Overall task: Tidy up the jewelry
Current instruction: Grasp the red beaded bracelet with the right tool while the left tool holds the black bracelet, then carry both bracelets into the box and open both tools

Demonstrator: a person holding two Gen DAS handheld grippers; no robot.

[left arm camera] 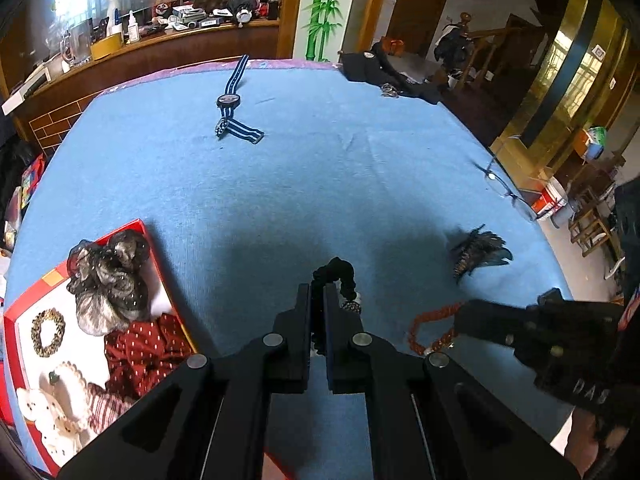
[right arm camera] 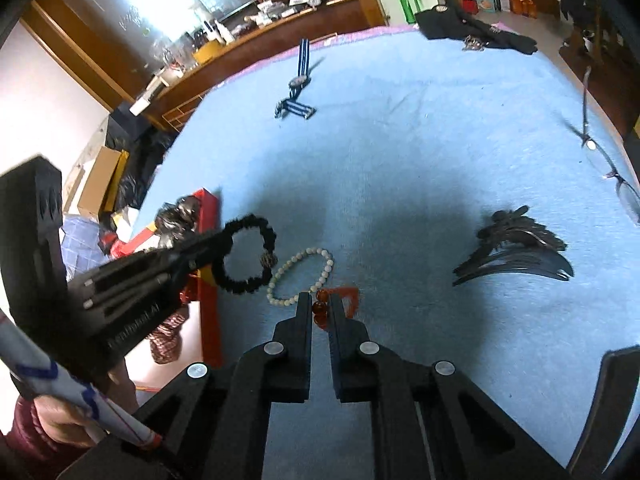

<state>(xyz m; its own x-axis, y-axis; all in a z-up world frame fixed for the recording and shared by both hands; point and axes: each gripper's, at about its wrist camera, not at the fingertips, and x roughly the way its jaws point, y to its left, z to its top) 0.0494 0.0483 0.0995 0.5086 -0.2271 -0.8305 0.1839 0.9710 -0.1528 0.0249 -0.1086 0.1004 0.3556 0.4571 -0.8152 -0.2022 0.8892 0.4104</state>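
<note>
Left claw (left arm camera: 317, 296): narrow, clamped on the black scrunchie (right arm camera: 245, 255). In the right wrist view the scrunchie hangs as an open ring from the claw tips, raised over the edge of the red box (left arm camera: 138, 227) and the blue worktop (left arm camera: 320, 168).

Right claw (right arm camera: 320, 304): narrow, fingers closed around the amber bead bracelet (right arm camera: 320, 307). The bracelet's remaining loop lies on the worktop just ahead of the tips.

White bead bracelet (right arm camera: 301, 276): flat on the worktop, just beside the right claw, between it and the scrunchie.

Red box: at the left edge of the worktop; contains a grey-black scrunchie (left arm camera: 108, 280), a dark red one (left arm camera: 140, 354), a leopard ring (left arm camera: 48, 332) and pale items.

Black hair claw clip (right arm camera: 516, 250): on the worktop to the right. Striped watch (left arm camera: 230, 100): far side, well apart. Glasses (right arm camera: 608, 168): near the right edge.
</note>
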